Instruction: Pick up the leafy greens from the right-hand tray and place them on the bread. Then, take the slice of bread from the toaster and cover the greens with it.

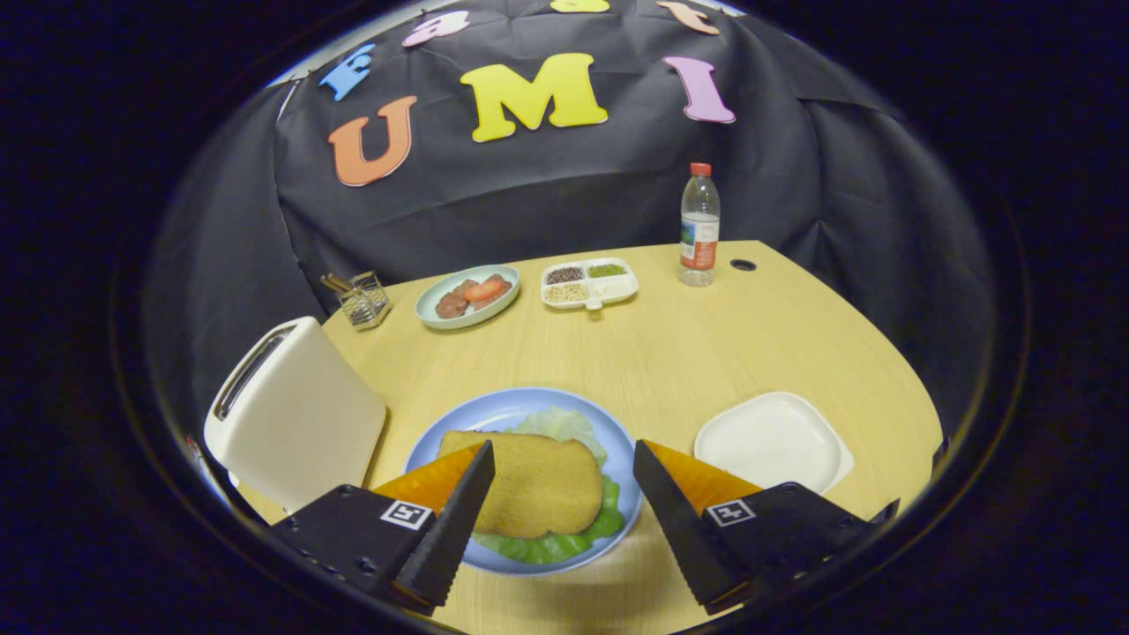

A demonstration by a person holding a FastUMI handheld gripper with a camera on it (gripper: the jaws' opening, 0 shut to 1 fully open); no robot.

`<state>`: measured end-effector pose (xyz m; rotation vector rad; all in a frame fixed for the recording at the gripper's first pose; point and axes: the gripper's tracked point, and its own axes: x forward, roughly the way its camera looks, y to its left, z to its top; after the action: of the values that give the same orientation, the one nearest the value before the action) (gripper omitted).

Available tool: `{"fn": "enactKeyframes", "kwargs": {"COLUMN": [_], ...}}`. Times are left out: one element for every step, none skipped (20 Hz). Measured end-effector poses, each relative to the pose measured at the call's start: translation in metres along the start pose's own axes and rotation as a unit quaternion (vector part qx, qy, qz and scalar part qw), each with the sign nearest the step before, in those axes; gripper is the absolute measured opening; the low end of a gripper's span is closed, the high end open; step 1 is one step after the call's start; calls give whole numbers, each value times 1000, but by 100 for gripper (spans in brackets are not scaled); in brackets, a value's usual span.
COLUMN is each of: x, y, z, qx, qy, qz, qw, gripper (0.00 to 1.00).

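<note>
Overhead, the gripper (563, 503) hangs above a pale wood-grain table (706, 353) with its fingers spread wide and grasping nothing. Between them lies a blue plate (494, 414) holding the leafy greens (564, 542), with a toasted slice of bread (534, 481) lying on top so that green edges peek out around it. Left of the plate stands a cream toaster (295, 414). Right of the plate sits a white square tray (772, 441). Beyond, near the table's far edge, are a wire holder with sticks (363, 298), a pale green dish of food (467, 295), a white divided dish of seeds (589, 282), and a clear bottle with a red cap (699, 227). A small dark hole (743, 265) marks the tabletop beside the bottle. Black cloth (547, 185) drapes behind the table.
</note>
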<state>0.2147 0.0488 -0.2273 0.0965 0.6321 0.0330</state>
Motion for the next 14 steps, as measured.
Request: {"fn": "enactKeyframes", "kwargs": {"x": [-4, -10, -17, -23, -30, -39, -47, -56, -66, -77, -88, -100, -110, -121], "y": [4, 6, 10, 14, 16, 19, 21, 23, 26, 30, 35, 39, 42, 43], "z": [-1, 4, 9, 13, 19, 25, 29, 35, 39, 43, 49, 53, 56, 59], "qx": [-6, -8, -10, -15, -23, -34, -44, -53, -59, -63, -66, -66, -66, -70], "qy": [-8, -16, -27, -39, -48, -60, -69, -78, -88, -98, -113, -129, -139, -152], "qz": [-2, -3, 0, 3, 1, -1, -4, -7, -9, -9, -7, -4, -3, -7], "qw": [1000, 1000, 1000, 999, 999, 998, 997, 996, 994, 993, 991, 989, 988, 986], "gripper": [97, 97, 97, 97, 97, 97, 97, 97, 97, 97, 97, 97, 97, 97]}}
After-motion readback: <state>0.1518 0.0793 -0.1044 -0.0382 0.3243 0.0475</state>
